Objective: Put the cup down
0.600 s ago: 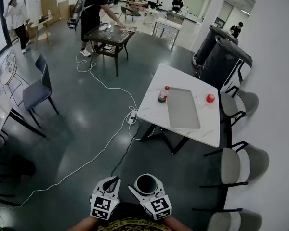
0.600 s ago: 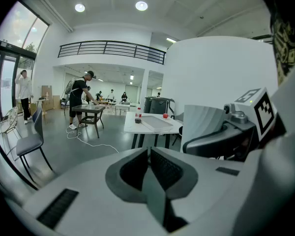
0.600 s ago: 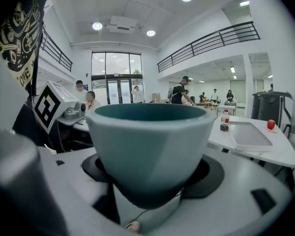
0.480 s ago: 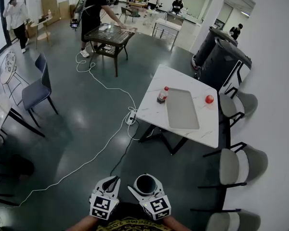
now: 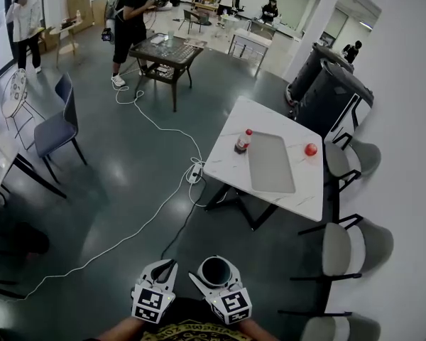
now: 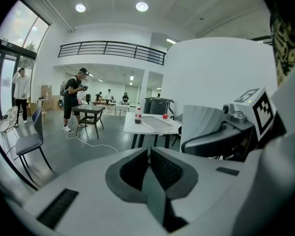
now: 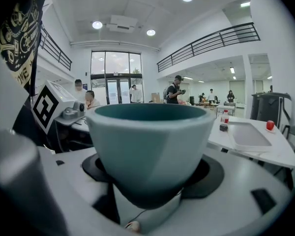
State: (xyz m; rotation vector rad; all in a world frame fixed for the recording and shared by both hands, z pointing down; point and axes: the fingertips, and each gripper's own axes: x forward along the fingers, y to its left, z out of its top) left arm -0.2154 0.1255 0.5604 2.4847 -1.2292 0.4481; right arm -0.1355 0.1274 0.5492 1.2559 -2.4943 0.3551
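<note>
Between my right gripper's (image 5: 217, 281) wide-spread jaws sits the teal cup (image 7: 152, 141), upright, clamped by its lower walls. It looks stiff and smooth-glazed, likely slippery and breakable; a low hold on both sides suits it. Beside it, my left gripper (image 6: 148, 167) is closed on nothing. Well ahead stands the white table (image 5: 227, 165).

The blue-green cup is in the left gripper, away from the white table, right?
No: the pale blue-green faceted cup sits in the right gripper, as the right gripper view shows; the left gripper is shut, empty. It is away from the white table.
</note>
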